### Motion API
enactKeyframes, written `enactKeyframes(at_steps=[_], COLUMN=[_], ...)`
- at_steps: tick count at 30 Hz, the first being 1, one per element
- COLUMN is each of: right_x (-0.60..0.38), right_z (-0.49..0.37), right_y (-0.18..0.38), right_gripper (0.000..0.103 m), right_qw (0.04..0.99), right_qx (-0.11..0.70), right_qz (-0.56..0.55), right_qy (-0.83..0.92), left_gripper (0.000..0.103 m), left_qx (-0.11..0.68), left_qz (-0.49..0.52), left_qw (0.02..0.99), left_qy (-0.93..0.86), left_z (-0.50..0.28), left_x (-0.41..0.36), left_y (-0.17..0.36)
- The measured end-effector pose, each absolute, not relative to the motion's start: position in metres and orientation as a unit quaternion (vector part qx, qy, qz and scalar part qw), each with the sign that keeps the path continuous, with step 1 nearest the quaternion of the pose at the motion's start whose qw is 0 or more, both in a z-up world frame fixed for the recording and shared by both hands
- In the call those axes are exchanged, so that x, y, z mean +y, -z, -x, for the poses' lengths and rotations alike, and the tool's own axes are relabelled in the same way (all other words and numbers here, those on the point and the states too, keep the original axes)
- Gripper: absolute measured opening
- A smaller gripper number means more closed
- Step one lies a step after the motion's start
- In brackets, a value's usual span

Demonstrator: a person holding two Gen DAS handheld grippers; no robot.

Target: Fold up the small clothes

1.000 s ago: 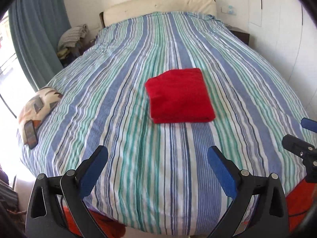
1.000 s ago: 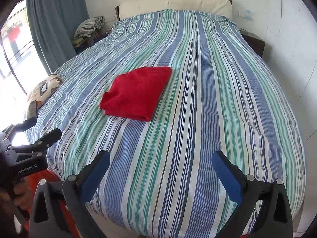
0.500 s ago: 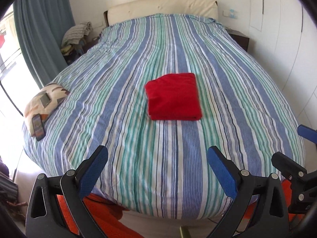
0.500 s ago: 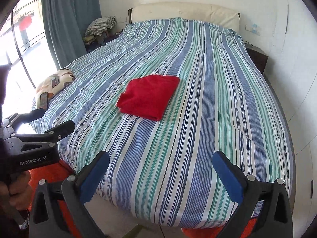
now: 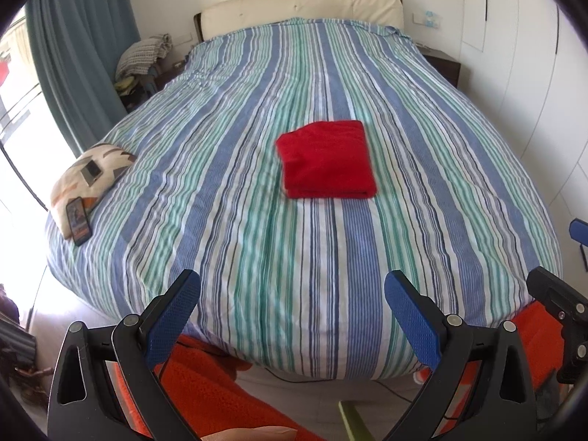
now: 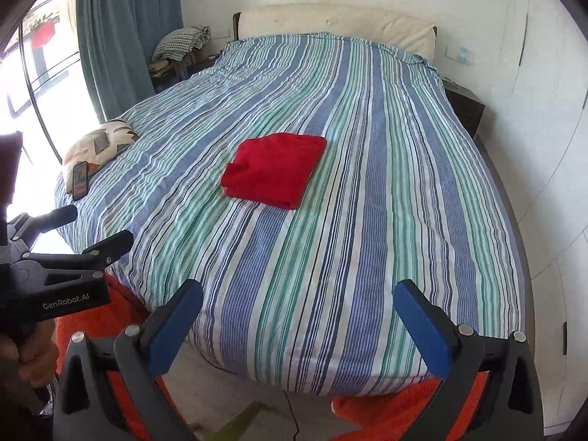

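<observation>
I saw daylight flooding from the window (image 5: 14,117) at left, blown out white; fisheye bent the edges, corners vignetted black.

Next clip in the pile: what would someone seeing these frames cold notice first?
A folded red garment lies alone near the middle of a blue, green and white striped bedspread. Both the left gripper and right gripper hang open past the foot of the bed, touching nothing. A phone rests on a patterned cushion at the bed's left edge.

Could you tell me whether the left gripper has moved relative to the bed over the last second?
Yes. The left gripper has pulled back from the bed: the bed's foot edge and floor now show, and the folded red garment looks smaller.
</observation>
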State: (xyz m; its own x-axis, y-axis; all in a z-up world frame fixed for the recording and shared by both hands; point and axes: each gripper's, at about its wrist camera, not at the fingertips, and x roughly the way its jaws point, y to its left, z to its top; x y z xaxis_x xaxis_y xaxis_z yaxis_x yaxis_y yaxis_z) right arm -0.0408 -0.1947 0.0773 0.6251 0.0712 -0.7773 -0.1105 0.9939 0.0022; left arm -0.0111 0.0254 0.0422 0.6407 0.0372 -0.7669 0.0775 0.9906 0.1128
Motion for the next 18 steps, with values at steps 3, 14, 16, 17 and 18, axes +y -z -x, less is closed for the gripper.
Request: enactKeyframes(at_steps=[3,14,16,17,18], right_x=[-0.1943,-0.197,-0.1972,-0.1973,-0.1973], right_z=[0.0427,0.0423,0.0423,0.0422,0.0421], right_y=[-0.0759,-0.0728,-0.0725,-0.0721,-0.072], right_gripper=[0.102,0.102,0.102,0.102,0.102], right_qw=[0.9,0.9,0.9,0.9,0.9], right_qx=[0.432,0.434,0.433,0.433,0.434], right_qz=[0.02,0.013,0.011,0.01,0.009], right_qy=[-0.049,-0.044,-0.045,-0.046,-0.047], left_gripper=[0.101,0.101,0.101,0.101,0.101], left_qx=[0.425,0.422,0.419,0.417,0.415], left_qz=[-0.064,-0.053,-0.058,-0.061,-0.064], left_qw=[0.903,0.905,0.906,0.907,0.907], left_qy=[0.017,0.024,0.023,0.022,0.021], left_z=[0.0118,0.0142,0.0149,0.0158,0.0163], left_x=[0.0235,0.0236,0.0218,0.0207,0.0195], left_y=[-0.0421,-0.0437,-0.0436,-0.0439,-0.0443])
